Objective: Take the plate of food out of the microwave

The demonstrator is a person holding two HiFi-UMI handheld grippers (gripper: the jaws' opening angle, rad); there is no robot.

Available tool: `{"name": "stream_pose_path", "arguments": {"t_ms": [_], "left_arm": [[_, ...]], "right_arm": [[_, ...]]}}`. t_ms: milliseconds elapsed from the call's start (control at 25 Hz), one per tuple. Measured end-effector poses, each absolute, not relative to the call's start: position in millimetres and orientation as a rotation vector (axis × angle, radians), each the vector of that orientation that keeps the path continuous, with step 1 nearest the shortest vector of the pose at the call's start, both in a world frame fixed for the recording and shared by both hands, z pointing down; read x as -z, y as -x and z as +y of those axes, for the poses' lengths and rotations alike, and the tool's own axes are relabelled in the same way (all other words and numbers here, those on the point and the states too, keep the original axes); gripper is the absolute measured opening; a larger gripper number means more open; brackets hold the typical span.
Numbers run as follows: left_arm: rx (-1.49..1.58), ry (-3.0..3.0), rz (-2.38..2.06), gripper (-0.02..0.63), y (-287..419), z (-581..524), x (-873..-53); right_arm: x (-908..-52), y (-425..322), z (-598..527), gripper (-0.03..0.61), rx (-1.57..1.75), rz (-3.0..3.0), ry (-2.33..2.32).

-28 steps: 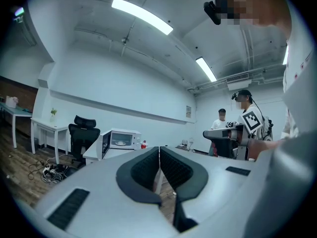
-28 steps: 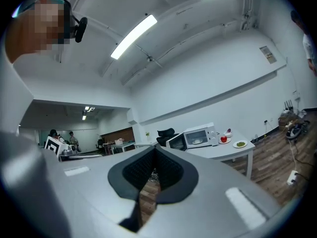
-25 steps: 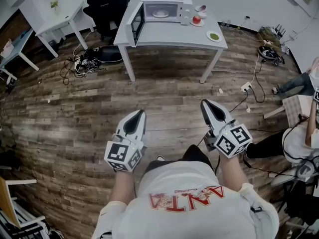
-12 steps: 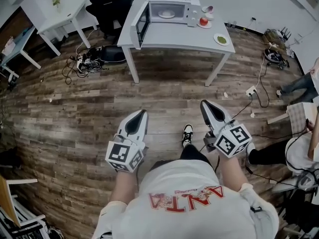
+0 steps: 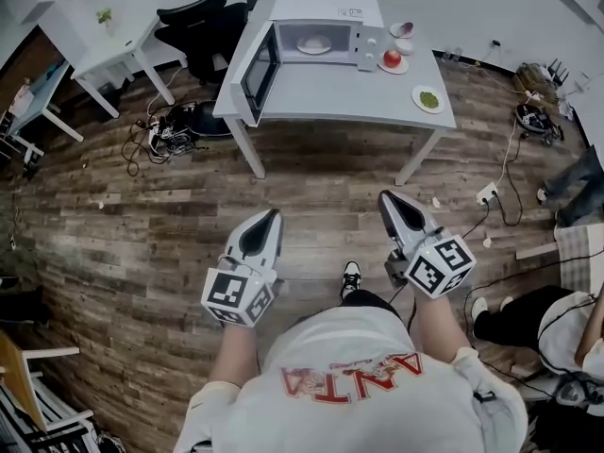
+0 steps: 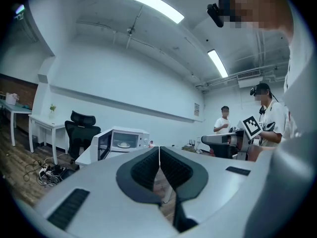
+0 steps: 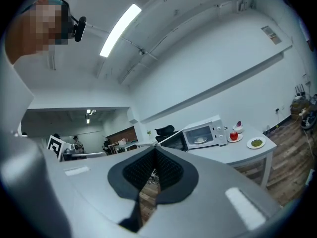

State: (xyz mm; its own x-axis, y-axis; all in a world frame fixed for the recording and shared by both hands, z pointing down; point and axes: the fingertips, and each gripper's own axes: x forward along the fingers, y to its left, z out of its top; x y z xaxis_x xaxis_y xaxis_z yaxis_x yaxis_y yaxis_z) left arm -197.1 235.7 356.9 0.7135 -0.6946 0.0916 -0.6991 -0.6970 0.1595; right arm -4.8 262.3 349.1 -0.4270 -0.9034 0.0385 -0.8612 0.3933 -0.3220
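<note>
The white microwave (image 5: 327,9) stands at the rear of a grey table (image 5: 340,88), its door (image 5: 258,72) swung open to the left. A pale plate of food (image 5: 314,45) lies flat, centred in the cavity.

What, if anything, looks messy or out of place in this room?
Nothing looks spilled or broken. The door of the microwave hangs open with a plate of food inside, and a tangle of cables lies on the wooden floor left of the white table.
</note>
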Motion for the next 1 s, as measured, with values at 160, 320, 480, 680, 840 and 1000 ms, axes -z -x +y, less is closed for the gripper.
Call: {"name": "stream_pose_path", "arguments": {"t_ms": [160, 320, 480, 680, 840, 1000], "left_arm": [[-0.04, -2.732, -1.144, 0.013, 148, 184, -348], [-0.048, -2.716, -1.189, 0.012, 107, 138, -345], [-0.062, -2.673, -1.256, 0.013, 81, 101, -349], [-0.088, -2.64, -1.288, 0.013, 64, 59, -358], [-0.095, -2.637, -1.27, 0.012, 51, 20, -363], [-0.095, -2.652, -1.243, 0.013, 43, -23, -371]], "right_arm": [[-346, -46, 209, -0.005, 0.471, 2.506, 1.579], [-350, -91, 162, -0.005, 0.503, 2.517, 1.548], [-361, -120, 120, -0.005, 0.548, 2.548, 1.501], [-374, -140, 79, -0.005, 0.594, 2.534, 1.478], [-387, -152, 41, -0.005, 0.64, 2.529, 1.488], [-392, -154, -1, -0.005, 0.639, 2.522, 1.512]]}}
